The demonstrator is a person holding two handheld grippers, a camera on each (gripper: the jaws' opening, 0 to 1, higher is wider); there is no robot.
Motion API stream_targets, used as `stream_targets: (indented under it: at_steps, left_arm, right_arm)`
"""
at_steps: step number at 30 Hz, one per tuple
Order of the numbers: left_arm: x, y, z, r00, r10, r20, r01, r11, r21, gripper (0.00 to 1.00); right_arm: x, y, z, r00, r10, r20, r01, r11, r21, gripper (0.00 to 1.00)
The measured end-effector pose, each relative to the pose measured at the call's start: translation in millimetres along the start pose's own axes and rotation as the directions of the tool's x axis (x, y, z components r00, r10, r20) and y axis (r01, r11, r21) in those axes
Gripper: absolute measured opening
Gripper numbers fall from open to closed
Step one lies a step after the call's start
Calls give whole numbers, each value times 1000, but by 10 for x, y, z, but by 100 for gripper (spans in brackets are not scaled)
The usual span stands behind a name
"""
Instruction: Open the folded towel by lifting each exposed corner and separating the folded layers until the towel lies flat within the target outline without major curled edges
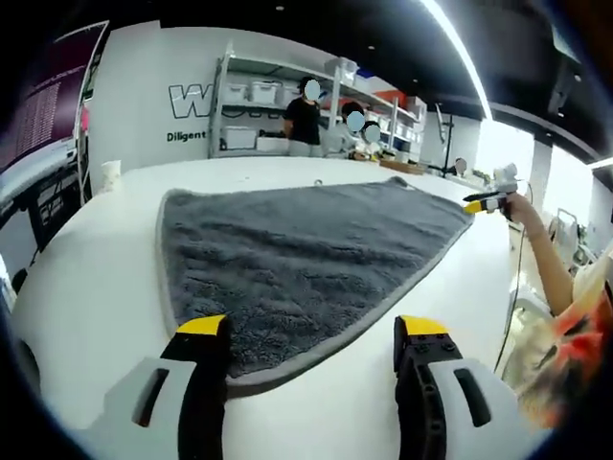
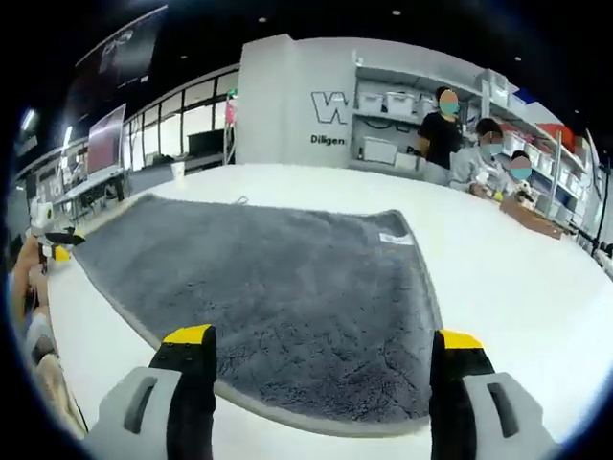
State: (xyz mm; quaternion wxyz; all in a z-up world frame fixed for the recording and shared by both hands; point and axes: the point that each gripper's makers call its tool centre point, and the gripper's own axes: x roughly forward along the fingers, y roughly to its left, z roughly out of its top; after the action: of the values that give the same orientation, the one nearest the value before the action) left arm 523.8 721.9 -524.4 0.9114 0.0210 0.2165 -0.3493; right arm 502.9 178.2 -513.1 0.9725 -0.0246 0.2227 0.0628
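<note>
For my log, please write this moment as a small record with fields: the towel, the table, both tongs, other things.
towel: grey towel, spread on the table, a white label near its far edge in the right gripper view
table: white table
left tongs: left tongs, open, at the near towel edge
right tongs: right tongs, open, at the near towel edge
cup: white cup on the table, apart from the towel
background: shelves with bins, people beside them

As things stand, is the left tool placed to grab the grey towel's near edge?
Probably yes. The left tool is open, its jaws straddling the near hemmed edge of the grey fluffy microfibre towel on the white table, with nothing lying between them.
</note>
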Motion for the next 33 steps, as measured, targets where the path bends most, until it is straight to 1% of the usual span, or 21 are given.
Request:
stream_targets:
  at_steps: [4,5,6,8,9,10,11,16,19,24,33]
  left_arm:
    - [-1,7,2,1000,3,1,-3,1000,-4,66]
    - [-2,15,3,1000,7,2,-7,1000,-5,64]
    - [-2,24,2,1000,11,2,-11,1000,-5,64]
    - [-4,25,-3,1000,13,0,-13,1000,0,64]
    - [-5,23,-3,1000,11,0,-11,1000,0,64]
    - [-6,21,-3,1000,8,0,-8,1000,-1,64]
    - [-8,19,-4,1000,6,0,-6,1000,0,65]
    - [-32,45,-7,1000,3,-3,-3,1000,-6,64]
    - [-44,72,-6,1000,2,4,-2,1000,-14,62]
    - [-57,92,-2,1000,2,15,-1,1000,-30,60]
    - [-56,86,-14,1000,0,6,1,1000,-11,59]
  right_arm:
    - [51,21,-11,999,30,20,-30,1000,-1,84]
    - [64,20,-26,999,34,15,-34,999,4,84]
    - [78,7,-56,1000,31,3,-31,999,11,84]
    - [95,-32,-170,999,12,-44,-12,1000,7,85]
    - [102,-40,-285,995,11,-95,-9,1000,15,86]
    - [133,-46,-217,999,16,-43,-16,1000,2,87]
    - [101,-42,-234,998,19,-56,-17,999,32,86]
    - [87,-70,-232,998,19,-54,-18,1000,21,85]
    - [82,-74,-231,999,16,-52,-15,1000,23,85]
    - [55,-86,-256,998,-2,-71,3,1000,25,87]
    - [3,-54,-292,996,-7,-92,10,1000,25,88]
